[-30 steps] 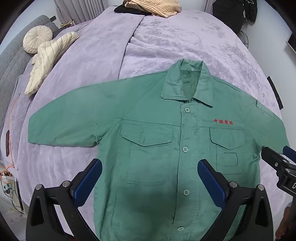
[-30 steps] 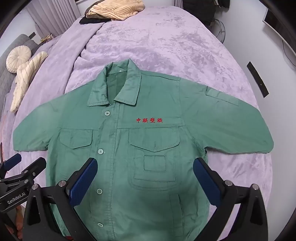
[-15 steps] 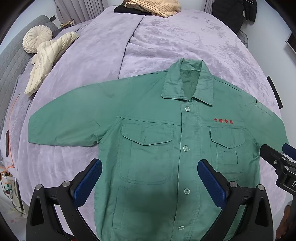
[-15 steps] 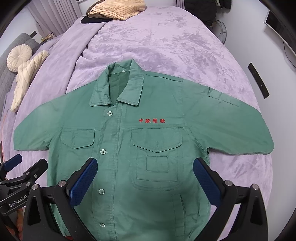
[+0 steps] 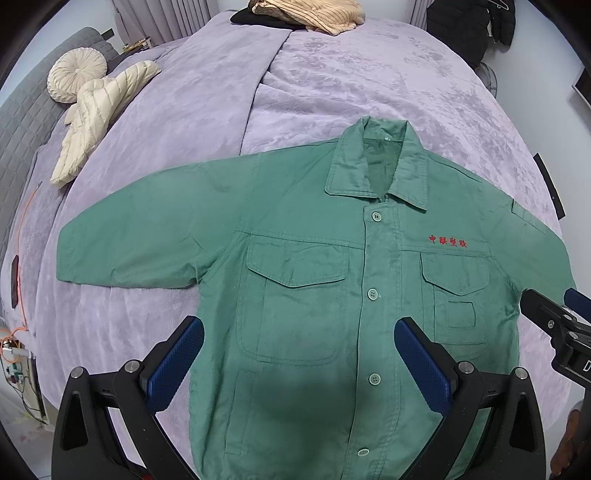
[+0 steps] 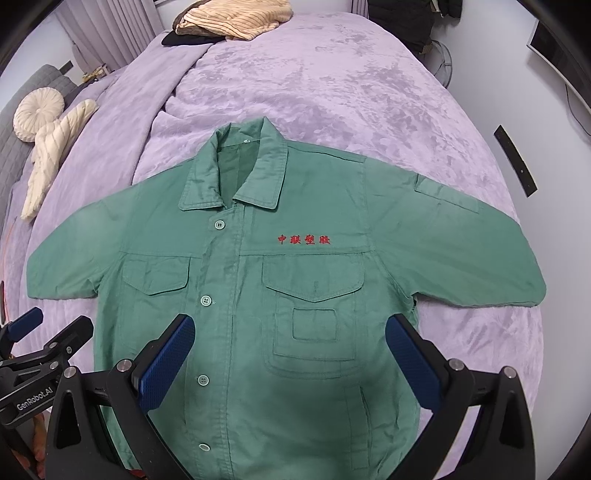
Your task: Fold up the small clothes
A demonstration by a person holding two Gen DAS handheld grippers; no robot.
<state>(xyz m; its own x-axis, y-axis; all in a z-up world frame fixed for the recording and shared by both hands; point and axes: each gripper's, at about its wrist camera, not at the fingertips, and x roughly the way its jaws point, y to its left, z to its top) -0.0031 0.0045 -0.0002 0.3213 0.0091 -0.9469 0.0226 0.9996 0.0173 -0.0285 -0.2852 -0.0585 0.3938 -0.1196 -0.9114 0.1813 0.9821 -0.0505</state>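
Matt green cotton-like shirt point(image 5: 306, 295) lies on plush, perhaps velvety, lilac bedspread point(image 5: 332, 85); textured blue tongs' pads point(image 6: 166, 365).

The green shirt point(image 5: 303, 295) runs off the lower edge in both wrist views, so its hem is unseen. The red embroidery point(image 6: 303, 240) on its chest is too small to read. Beside the shirt, the right gripper point(image 5: 554, 314) is cut by the left view's edge, the left gripper point(image 6: 48, 325) likewise in the right view. Beyond the collar, a tan garment point(image 6: 229, 18) is clipped by the top edge.
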